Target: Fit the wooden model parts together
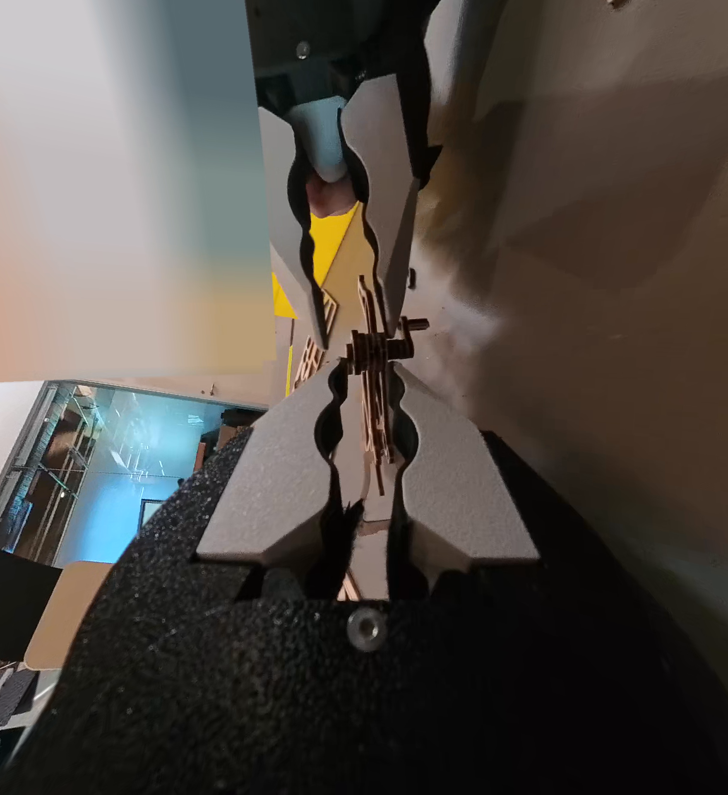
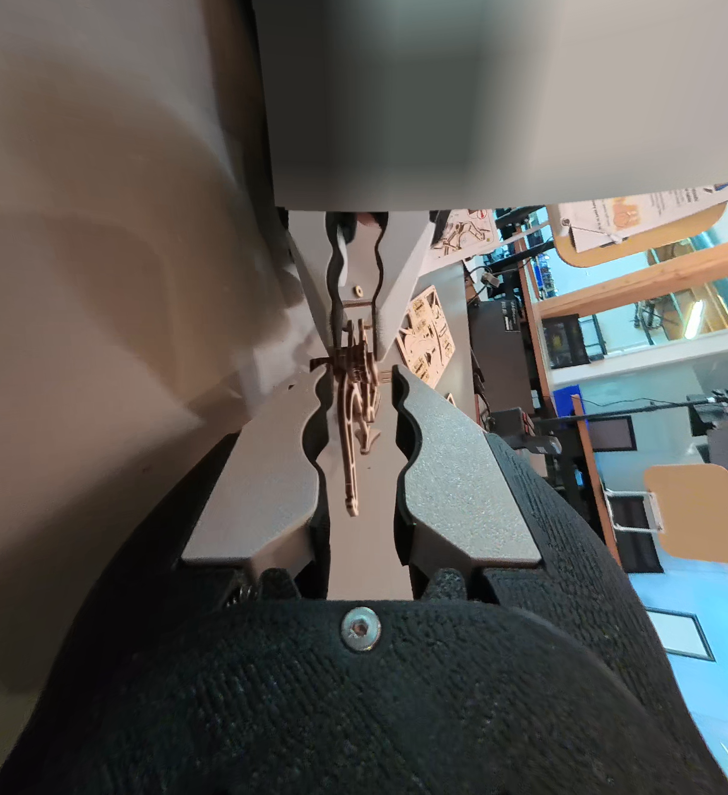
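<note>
A wooden model [image 1: 370, 349], made of flat laser-cut plates with a stacked gear hub and a small crank, is held in the air between the two grippers, which face each other. My left gripper [image 1: 367, 365] is shut on the hub, and the plate runs back between its fingers. In the right wrist view the model [image 2: 353, 413] hangs between my right gripper's [image 2: 355, 372] fingers with gaps at both sides, so that gripper is open. The left gripper [image 2: 355, 344] shows there from above. The right gripper [image 1: 356, 333] also shows in the left wrist view.
The white table [image 1: 568, 258] lies close beside the grippers. Wooden part sheets [image 2: 426, 335] lie on it, also seen in the left wrist view [image 1: 310, 361], beside a yellow sheet [image 1: 332, 241]. An instruction sheet [image 2: 465, 232] lies farther off. Shelves and equipment [image 2: 611, 344] stand beyond. My two grippers' fingertips are within a few centimetres of each other.
</note>
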Motion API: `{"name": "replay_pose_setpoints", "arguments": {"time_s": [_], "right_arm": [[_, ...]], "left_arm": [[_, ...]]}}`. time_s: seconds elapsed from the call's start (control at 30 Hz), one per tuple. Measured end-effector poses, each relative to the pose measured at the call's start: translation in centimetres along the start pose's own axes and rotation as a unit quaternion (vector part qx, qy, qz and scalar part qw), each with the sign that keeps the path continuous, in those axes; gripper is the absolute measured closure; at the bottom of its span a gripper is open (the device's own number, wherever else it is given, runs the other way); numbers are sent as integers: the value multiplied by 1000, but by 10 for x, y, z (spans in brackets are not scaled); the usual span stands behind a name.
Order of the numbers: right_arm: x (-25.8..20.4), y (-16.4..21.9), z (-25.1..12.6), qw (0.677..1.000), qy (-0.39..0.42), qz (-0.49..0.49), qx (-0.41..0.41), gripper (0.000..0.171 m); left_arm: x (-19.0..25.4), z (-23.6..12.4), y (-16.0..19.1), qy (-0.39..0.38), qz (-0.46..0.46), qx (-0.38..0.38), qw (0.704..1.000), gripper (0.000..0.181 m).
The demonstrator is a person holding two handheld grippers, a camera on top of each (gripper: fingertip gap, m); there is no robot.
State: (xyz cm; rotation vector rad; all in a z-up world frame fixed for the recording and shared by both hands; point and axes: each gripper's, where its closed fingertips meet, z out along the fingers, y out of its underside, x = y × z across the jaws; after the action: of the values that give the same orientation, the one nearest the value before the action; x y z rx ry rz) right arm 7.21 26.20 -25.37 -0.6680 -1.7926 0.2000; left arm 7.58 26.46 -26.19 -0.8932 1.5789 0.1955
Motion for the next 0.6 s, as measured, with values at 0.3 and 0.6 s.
{"name": "replay_pose_setpoints", "arguments": {"time_s": [0.3, 0.6], "right_arm": [[-7, -3, -1, 1000, -19, -19, 3, 154], [-7, -7, -3, 1000, -14, -23, 11, 156]], "left_arm": [[2, -1, -4, 10, -12, 6, 1000, 166], [0, -3, -8, 3, -21, 26, 999, 166]]}}
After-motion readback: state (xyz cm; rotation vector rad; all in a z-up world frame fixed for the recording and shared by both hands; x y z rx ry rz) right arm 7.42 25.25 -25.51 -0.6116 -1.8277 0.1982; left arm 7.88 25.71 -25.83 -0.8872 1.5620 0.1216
